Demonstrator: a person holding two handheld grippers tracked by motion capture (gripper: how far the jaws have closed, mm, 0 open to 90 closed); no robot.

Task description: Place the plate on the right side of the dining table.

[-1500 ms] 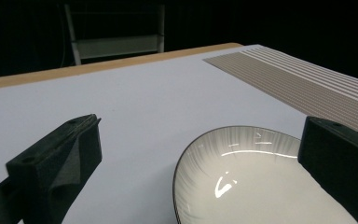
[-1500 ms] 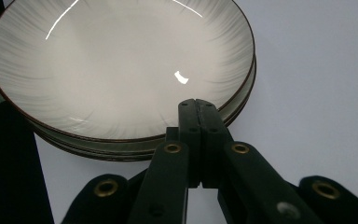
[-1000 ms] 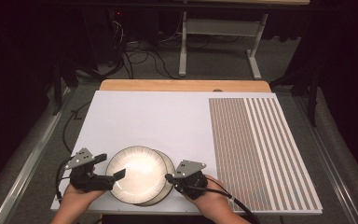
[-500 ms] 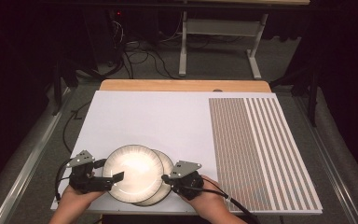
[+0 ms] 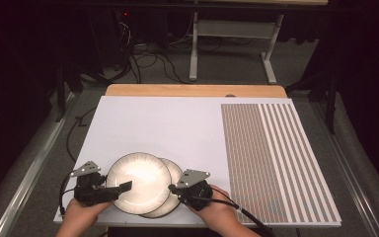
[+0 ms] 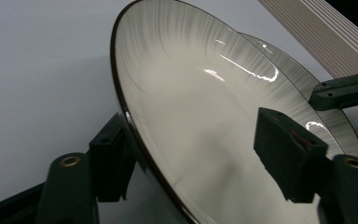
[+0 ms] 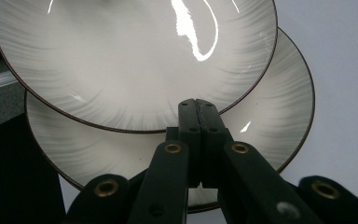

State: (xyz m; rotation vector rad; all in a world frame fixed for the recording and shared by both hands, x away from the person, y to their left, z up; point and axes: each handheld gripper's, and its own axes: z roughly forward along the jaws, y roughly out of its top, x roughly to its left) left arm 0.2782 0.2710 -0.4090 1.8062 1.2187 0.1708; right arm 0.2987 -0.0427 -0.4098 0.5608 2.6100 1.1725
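Two round, glossy, pale glazed plates with dark rims and grey radial streaks, overlapping at the near edge of the white table (image 5: pixel 177 123); upper plate (image 5: pixel 139 181) tilted, its left rim raised; your left gripper (image 5: pixel 123 186) straddles that rim, jaws just closing, pads not yet pressing; your right gripper (image 5: pixel 171 187) is clenched, empty, tips over the lower plate (image 5: pixel 173 173).

upper plate (image 5: pixel 138 181) overlaps lower plate (image 5: pixel 173 174) | both on table (image 5: pixel 177 123), near edge
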